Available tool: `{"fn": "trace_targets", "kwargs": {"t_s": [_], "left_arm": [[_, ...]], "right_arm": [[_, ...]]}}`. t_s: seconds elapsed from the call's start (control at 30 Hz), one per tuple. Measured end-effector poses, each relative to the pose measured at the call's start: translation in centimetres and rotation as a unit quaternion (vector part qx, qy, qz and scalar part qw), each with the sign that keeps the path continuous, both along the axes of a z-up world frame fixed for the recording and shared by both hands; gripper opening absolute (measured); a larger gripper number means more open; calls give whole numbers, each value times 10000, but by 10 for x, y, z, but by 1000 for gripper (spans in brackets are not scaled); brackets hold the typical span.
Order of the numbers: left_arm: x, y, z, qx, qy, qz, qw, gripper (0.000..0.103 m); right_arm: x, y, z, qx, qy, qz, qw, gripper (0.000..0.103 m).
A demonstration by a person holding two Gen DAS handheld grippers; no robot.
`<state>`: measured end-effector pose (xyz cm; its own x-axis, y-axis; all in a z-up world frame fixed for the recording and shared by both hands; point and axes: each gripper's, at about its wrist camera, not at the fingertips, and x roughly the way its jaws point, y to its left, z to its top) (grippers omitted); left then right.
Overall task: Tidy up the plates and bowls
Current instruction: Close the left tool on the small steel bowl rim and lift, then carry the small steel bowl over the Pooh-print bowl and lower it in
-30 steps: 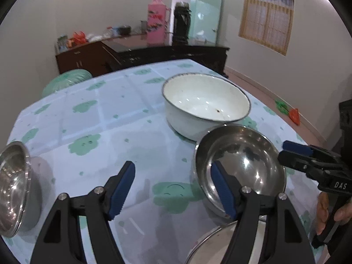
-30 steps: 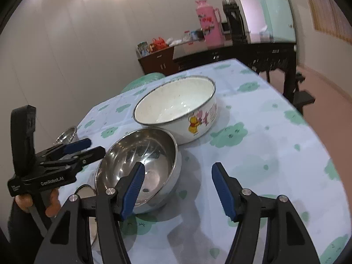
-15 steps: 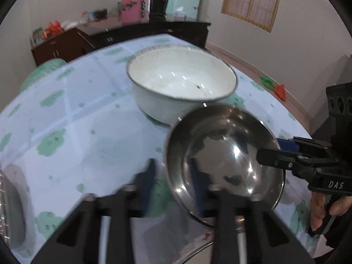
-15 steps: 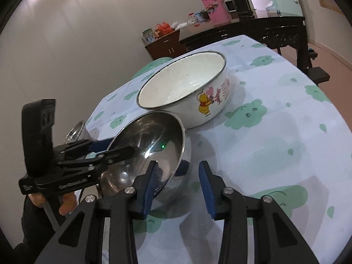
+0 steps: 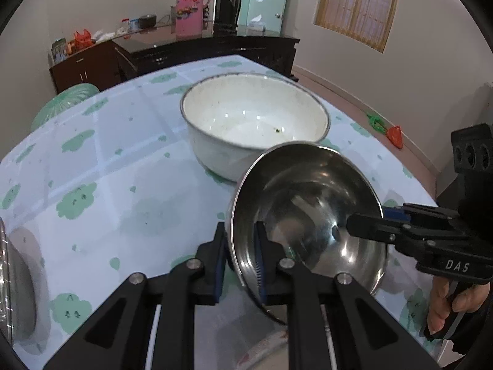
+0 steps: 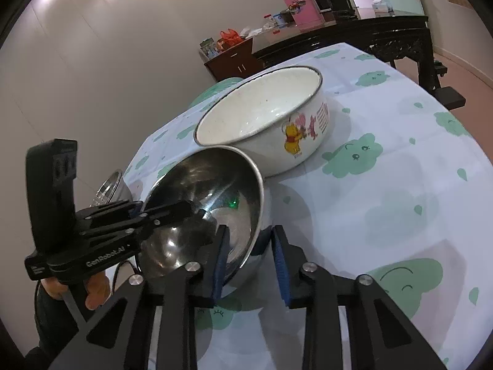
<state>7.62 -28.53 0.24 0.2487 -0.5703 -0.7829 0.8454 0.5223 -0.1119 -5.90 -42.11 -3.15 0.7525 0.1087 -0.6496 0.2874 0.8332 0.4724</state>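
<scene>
steel bowl (image 5: pixel 308 203) before enamel bowl (image 5: pixel 255 123) (touching?) | both on table (image 5: pixel 123 160)

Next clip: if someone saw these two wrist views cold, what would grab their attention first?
The steel bowl in the foreground, tilted up off the cloud-print tablecloth, with the left gripper and the right gripper each clamped on opposite sides of its rim after just closing. Right behind it stands a big white enamel bowl with a cartoon bear on its side. Far back, a pink thermos sits on a dark sideboard.
</scene>
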Motion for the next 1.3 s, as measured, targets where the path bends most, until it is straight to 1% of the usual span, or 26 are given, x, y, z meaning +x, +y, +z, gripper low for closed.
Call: {"fn": "trace_targets", "kwargs": {"t_s": [0.07, 0.17, 0.27, 0.5, 0.6, 0.83, 1.0, 1.1, 1.2, 1.3], "left_arm": [[0, 1, 5, -38, -51, 52, 10000, 14], [0, 0, 5, 35, -116, 82, 9999, 14], [0, 1, 5, 28, -87, 99, 9999, 14], [5, 2, 13, -133, -54, 207, 9997, 14], [3, 4, 19, -183, -109, 203, 9996, 14], [6, 0, 35, -295, -229, 251, 9990, 14], [18, -13, 57, -455, -356, 298, 9979, 14], [24, -26, 67, -508, -520, 326, 9968, 14], [35, -41, 70, -550, -576, 351, 9962, 14], [50, -56, 66, -561, -439, 324, 9969, 14]], "right_arm": [[-1, 1, 8, -34, -93, 5, 10000, 29], [2, 3, 17, -178, -99, 24, 9998, 29], [3, 2, 23, -303, -146, -10, 9994, 29], [7, 2, 28, -366, -174, 41, 9992, 29], [7, 0, 28, -317, -195, 21, 9993, 25], [8, -3, 42, -392, -327, 7, 9987, 25], [17, -11, 64, -580, -462, -30, 9972, 25], [25, -22, 77, -721, -535, -112, 9959, 25], [37, -37, 82, -788, -542, -215, 9952, 25], [47, -50, 82, -824, -521, -288, 9948, 25]]}}
